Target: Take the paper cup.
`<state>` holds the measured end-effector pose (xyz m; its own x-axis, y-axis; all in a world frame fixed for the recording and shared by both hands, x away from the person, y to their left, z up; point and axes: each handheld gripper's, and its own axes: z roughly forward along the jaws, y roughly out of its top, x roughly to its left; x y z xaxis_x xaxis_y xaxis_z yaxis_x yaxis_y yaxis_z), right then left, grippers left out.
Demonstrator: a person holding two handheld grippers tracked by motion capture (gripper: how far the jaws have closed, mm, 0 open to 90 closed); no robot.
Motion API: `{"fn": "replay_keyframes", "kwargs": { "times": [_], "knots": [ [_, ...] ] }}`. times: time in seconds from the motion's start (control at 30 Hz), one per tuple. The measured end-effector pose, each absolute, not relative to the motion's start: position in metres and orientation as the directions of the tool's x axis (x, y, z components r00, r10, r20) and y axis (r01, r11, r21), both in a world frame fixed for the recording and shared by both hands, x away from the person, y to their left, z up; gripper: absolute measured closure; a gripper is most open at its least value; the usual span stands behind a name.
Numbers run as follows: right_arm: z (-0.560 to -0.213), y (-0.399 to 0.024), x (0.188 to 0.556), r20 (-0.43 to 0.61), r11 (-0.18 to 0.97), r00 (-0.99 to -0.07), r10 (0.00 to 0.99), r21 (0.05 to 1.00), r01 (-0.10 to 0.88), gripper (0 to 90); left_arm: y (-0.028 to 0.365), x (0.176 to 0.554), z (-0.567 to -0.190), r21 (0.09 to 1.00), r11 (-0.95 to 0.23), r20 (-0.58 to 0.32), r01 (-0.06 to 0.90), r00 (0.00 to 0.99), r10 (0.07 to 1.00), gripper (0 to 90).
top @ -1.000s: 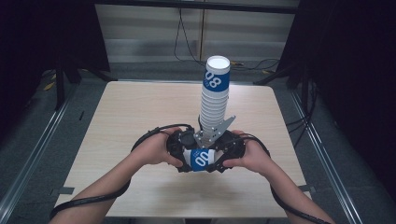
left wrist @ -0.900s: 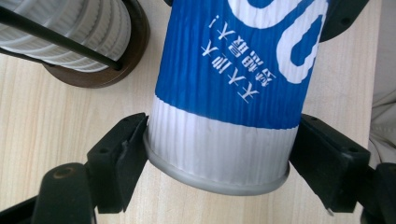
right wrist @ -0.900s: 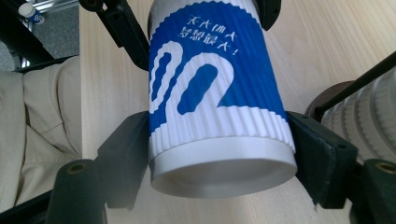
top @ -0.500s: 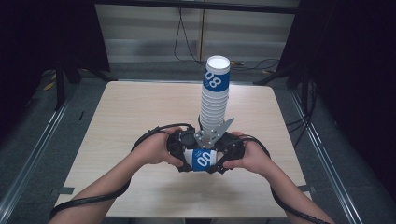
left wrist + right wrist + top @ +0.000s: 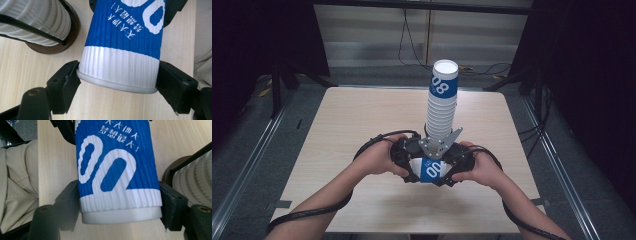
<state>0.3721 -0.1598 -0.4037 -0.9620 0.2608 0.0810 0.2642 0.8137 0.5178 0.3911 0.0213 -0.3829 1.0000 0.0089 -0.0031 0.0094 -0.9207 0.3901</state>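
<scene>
A blue and white ribbed paper cup (image 5: 431,170) lies on its side between both grippers, just above the table near its front edge. In the left gripper view my left gripper (image 5: 117,82) is shut on the cup (image 5: 122,45) at its rolled-rim end. From the opposite side my right gripper (image 5: 120,205) has just been closing on the cup (image 5: 117,170) and now presses on its other end. In the high view the left gripper (image 5: 413,170) and the right gripper (image 5: 450,172) face each other, a hand on each.
A tall stack of cups (image 5: 442,105) on a round brown base (image 5: 65,42) stands right behind the grippers, mid-table. The wooden table (image 5: 362,115) is bare to the left and right. The person's trouser leg (image 5: 17,190) lies past the near edge.
</scene>
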Motion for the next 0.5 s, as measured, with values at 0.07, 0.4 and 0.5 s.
{"fn": "replay_keyframes", "kwargs": {
  "times": [0.07, 0.4, 0.5],
  "knots": [
    [-0.4032, -0.1605, 0.3719, 0.077, 0.813, -0.963, 0.257, 0.521, 0.259, 28.7, 0.0215, 0.3912, -0.3826, 0.391, -0.920, -0.004, 0.008, 1.000, 0.007, 21.9],
    [-0.4037, -0.1608, 0.3729, 0.074, 0.815, -0.965, 0.251, 0.522, 0.252, 28.5, 0.0216, 0.3914, -0.3837, 0.404, -0.915, -0.010, 0.011, 1.000, 0.007, 21.8],
    [-0.4033, -0.1597, 0.3725, 0.078, 0.817, -0.962, 0.261, 0.513, 0.264, 27.8, 0.0212, 0.3920, -0.3828, 0.399, -0.917, -0.002, 0.003, 1.000, 0.003, 21.8]
  ]
}}
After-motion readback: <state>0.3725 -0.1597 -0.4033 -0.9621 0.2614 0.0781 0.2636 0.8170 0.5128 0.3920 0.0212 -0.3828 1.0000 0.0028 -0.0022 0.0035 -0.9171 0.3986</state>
